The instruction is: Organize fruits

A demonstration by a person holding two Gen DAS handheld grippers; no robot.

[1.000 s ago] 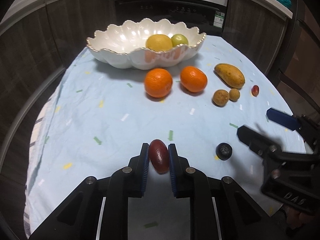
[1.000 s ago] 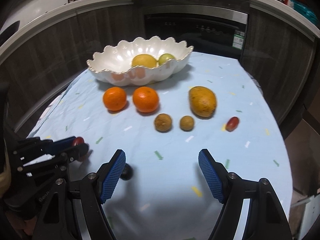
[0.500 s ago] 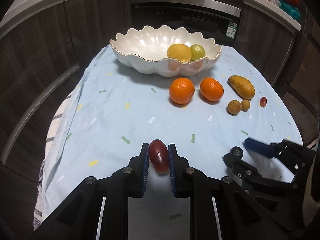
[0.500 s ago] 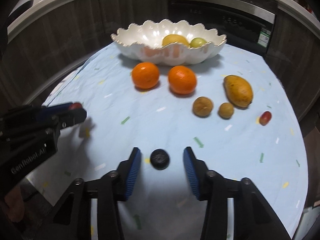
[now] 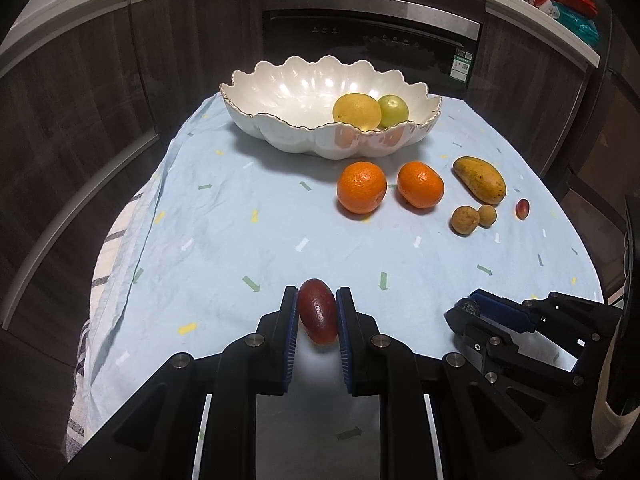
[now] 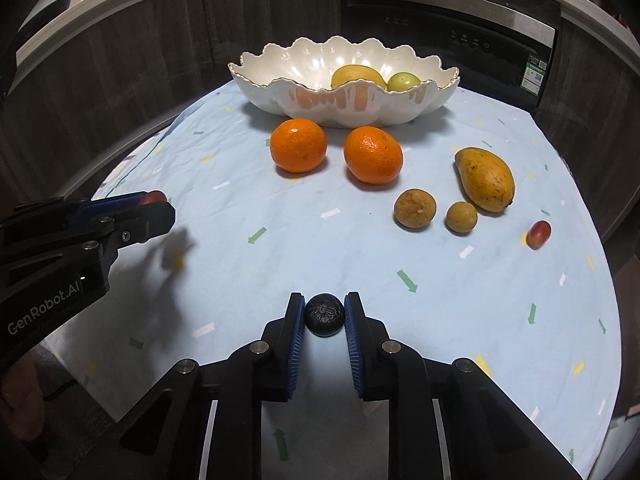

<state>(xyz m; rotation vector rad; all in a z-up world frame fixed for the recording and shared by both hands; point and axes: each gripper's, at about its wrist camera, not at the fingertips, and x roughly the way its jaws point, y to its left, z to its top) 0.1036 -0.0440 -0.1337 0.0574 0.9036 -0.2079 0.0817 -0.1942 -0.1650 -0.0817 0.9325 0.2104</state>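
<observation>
held a dark red oval fruit (image 5: 318,317) low in the centre of the left wrist view, pinched lengthwise between the blue pads of the left gripper (image 5: 317,312), apparently lifted off the pale blue cloth (image 5: 224,248) and aimed up the frame toward the scalloped white bowl (image 5: 280,92). likely gripped so for carrying to the bowl, where a yellow fruit (image 5: 356,111) and a green fruit (image 5: 393,110) already sat at the right side.

narrowed to the width of the red fruit, pads touching both its flanks.

clamped a small black wrinkled fruit (image 6: 324,314) low in the centre of the right wrist view, between the pads of the right gripper (image 6: 324,316), closed down to that small width; whether raised or resting on the cloth, cannot tell.

left loose on the cloth, mid-frame and right: two oranges (image 6: 298,145) just below the bowl, a mango (image 6: 485,185), two small brown fruits (image 6: 415,208) beside it, a red grape (image 6: 538,234) at far right. probably next in line for the bowl.
</observation>
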